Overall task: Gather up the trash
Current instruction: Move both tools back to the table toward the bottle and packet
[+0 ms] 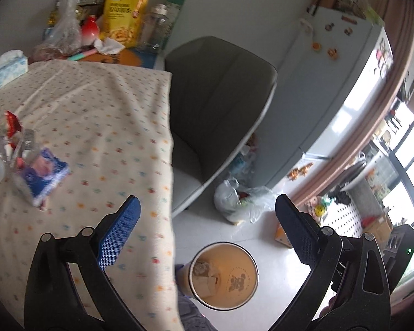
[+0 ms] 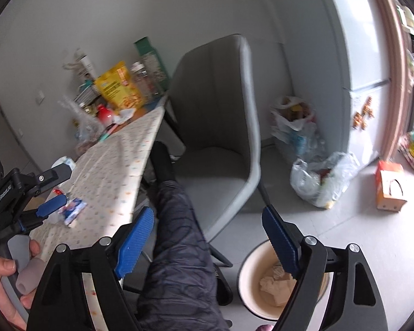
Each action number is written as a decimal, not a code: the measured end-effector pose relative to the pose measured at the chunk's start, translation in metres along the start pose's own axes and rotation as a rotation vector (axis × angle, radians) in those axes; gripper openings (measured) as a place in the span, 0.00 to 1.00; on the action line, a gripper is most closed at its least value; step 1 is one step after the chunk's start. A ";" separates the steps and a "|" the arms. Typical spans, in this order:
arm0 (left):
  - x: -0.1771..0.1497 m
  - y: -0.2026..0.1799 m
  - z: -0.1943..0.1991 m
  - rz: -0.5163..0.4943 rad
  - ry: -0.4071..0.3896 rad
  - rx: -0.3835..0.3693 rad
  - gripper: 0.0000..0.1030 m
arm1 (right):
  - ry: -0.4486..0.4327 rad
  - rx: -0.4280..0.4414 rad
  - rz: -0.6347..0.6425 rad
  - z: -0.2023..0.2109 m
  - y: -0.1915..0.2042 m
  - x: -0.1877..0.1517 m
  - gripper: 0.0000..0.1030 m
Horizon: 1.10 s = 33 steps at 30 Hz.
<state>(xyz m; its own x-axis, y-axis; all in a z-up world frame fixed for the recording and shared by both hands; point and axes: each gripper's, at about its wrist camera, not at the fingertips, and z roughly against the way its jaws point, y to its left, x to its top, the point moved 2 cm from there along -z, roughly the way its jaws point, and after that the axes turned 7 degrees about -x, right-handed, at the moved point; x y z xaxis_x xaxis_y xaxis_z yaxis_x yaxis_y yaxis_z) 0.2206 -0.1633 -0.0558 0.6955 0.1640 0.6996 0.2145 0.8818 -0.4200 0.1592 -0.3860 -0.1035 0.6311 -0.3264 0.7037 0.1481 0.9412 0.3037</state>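
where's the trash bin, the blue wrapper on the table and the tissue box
trash bin (image 1: 251, 270), left wrist view, on its inner wall
blue wrapper (image 1: 45, 172), left wrist view, on its printed face
tissue box (image 1: 9, 71), left wrist view, on its patterned side

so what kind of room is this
Probably a home kitchen or dining corner: a fridge with magnets, a cloth-covered table crowded with snack bags and jars, and a grey chair.
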 end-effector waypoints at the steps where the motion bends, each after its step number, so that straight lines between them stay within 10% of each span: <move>1: 0.001 0.006 0.005 0.006 -0.011 0.010 0.94 | 0.003 0.009 0.007 -0.001 0.007 0.000 0.77; 13: 0.021 0.108 0.059 0.131 -0.120 0.149 0.93 | 0.064 0.152 0.100 -0.024 0.108 -0.003 0.77; 33: 0.008 0.223 0.072 0.301 -0.121 0.307 0.62 | 0.226 0.292 0.200 -0.072 0.223 -0.022 0.72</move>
<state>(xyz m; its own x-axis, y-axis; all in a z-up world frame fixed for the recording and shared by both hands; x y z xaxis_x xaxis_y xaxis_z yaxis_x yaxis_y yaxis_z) 0.2242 0.0663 -0.1018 0.6067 0.4676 0.6429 -0.2111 0.8744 -0.4368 0.2330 -0.1624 -0.0979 0.7818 -0.0816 0.6182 -0.1960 0.9090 0.3678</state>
